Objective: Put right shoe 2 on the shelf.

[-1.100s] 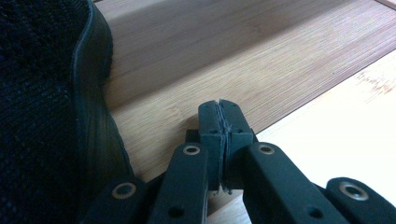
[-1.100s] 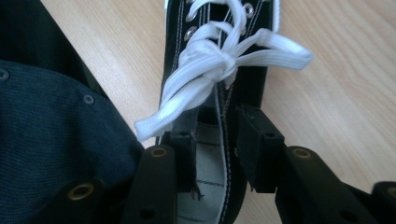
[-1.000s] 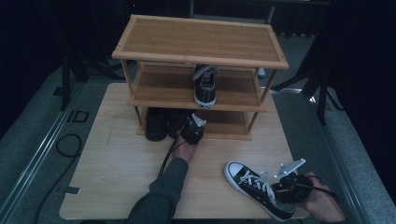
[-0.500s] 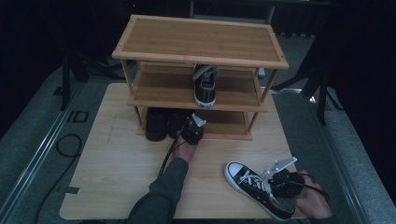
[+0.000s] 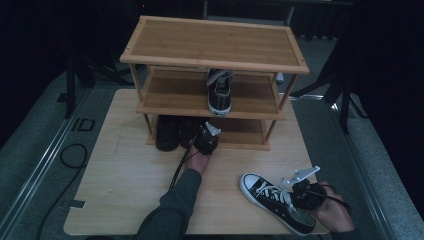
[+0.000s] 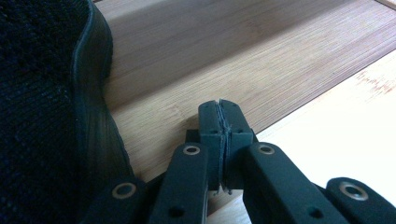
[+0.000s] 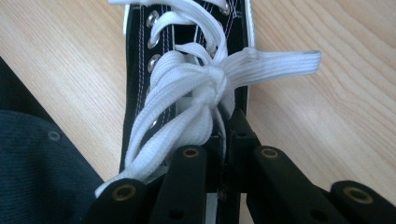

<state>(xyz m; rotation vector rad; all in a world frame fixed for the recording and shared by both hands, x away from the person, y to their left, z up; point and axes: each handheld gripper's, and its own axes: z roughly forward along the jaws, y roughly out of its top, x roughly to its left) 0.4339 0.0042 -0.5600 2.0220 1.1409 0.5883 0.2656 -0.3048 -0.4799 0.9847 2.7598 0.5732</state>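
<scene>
Leftmost in the high view, a black shoe (image 5: 167, 132) stands on the bottom shelf of the bamboo shoe rack (image 5: 215, 45), with a second dark shoe (image 5: 188, 131) touching it on the near side of the left gripper (image 5: 206, 139). That gripper sits just beside this pair, at the front edge of the bottom shelf, held by the left hand (image 5: 199, 159). In the left gripper view its fingers (image 6: 209, 126) are pressed flat together with nothing between them — their tips hover over the shelf board, and the black shoe's mesh side and rubber rim rise close on the fingers' left.

Above and slightly right of those fingers, on the middle shelf, a black-and-white sneaker (image 5: 219, 90) stands with its toe toward the person.

Farther right, well apart from the left fingers, the matching black sneaker (image 5: 274, 201) lies on the wooden table (image 5: 125, 175), toe cap pointing away toward the rack. The right gripper (image 5: 306, 194), in the right hand (image 5: 334, 212), is on the shoe's rear half. In the right gripper view its jaws have just been closing, and the fingers (image 7: 240, 135) now pinch the sneaker at its tongue area, right under the knot of white laces (image 7: 196, 88) — the lace loops spill over the left finger, and one flat loop sticks out to the fingers' right above bare table.
</scene>
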